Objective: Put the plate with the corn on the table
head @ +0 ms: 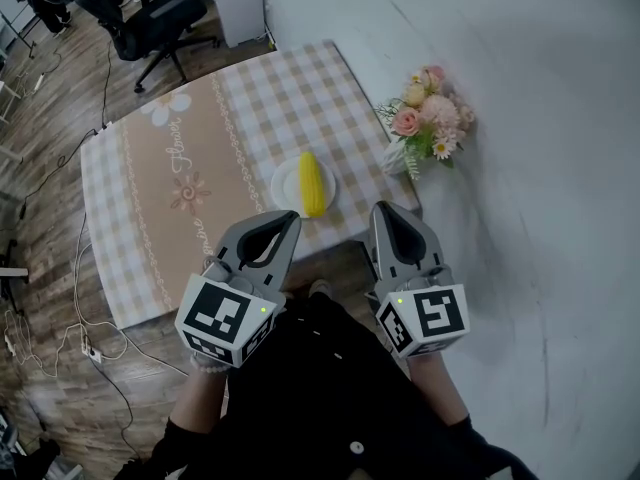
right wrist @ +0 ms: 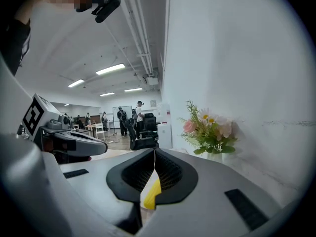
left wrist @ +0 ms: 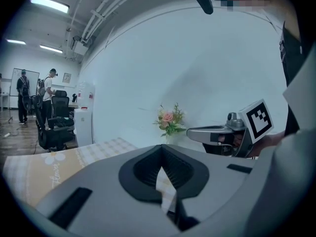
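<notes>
Whole yellow corn cob (head: pixel 312 183) lies lengthwise on the small round white plate (head: pixel 285 186). Your left gripper (head: pixel 292 217) and right gripper (head: pixel 378 209), both clenched empty, flank that plate's near rim.

An office (swivel chairs (head: pixel 155 13), whiteboard (left wrist: pixel 32 75), strip lights (left wrist: pixel 49 5)).

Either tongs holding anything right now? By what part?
Nothing held. The left tongs and right tongs are shut and empty; the plate with the corn sits on the table, ungripped.
</notes>
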{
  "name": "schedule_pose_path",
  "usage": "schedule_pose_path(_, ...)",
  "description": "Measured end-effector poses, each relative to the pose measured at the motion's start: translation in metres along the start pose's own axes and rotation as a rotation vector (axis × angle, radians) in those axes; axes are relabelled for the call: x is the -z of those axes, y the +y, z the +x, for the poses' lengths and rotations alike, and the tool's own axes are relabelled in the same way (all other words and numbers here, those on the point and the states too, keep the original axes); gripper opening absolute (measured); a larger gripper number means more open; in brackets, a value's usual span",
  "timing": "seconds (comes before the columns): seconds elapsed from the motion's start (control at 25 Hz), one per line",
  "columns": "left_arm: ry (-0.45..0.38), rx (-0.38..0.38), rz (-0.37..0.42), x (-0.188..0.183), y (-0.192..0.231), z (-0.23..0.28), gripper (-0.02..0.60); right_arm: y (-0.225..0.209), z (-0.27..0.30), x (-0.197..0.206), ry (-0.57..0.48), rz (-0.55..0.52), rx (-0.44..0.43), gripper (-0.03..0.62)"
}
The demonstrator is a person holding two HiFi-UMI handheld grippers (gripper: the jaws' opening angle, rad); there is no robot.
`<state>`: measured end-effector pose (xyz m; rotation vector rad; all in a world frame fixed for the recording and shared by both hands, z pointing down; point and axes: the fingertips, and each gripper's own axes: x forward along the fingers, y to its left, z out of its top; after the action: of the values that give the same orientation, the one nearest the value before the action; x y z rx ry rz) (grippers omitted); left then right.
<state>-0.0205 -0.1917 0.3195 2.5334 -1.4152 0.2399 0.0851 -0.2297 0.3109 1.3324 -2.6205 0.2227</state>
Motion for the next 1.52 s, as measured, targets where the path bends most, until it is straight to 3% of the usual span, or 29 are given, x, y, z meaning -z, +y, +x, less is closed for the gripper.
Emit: schedule_pose_path(1.52, -0.012, 0.011, -0.002, -0.0025, -0.001, 0.0052, 0.012, 0.0051, 0.0049, -0.0003, 0.018, -0.02, -0.012, 0.043)
